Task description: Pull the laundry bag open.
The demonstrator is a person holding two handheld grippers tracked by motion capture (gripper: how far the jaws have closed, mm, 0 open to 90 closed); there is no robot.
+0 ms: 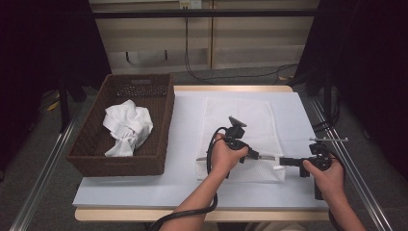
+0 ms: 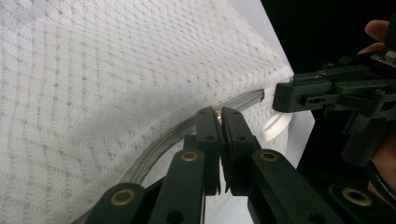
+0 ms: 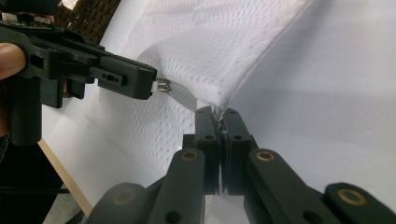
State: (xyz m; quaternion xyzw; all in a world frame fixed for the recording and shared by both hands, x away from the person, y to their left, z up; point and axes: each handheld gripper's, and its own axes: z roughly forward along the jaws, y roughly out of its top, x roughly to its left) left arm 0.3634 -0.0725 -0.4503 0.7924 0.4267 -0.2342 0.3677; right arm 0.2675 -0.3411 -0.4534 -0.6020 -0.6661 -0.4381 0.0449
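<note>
a white mesh laundry bag (image 1: 240, 130) is lying flat on the white table (image 1: 144, 192), right of a brown wicker basket (image 1: 96, 144) that is holding a crumpled white cloth (image 1: 127, 126). the left gripper (image 2: 219, 112) is pinching the small metal zipper pull (image 2: 217, 113) on the bag's grey zipper (image 2: 159, 144), its jaws closed on it. the right gripper (image 3: 218, 114) is clamping the bag's near right corner (image 3: 219, 100), jaws pressed together on the fabric, just beside the left gripper.
</note>
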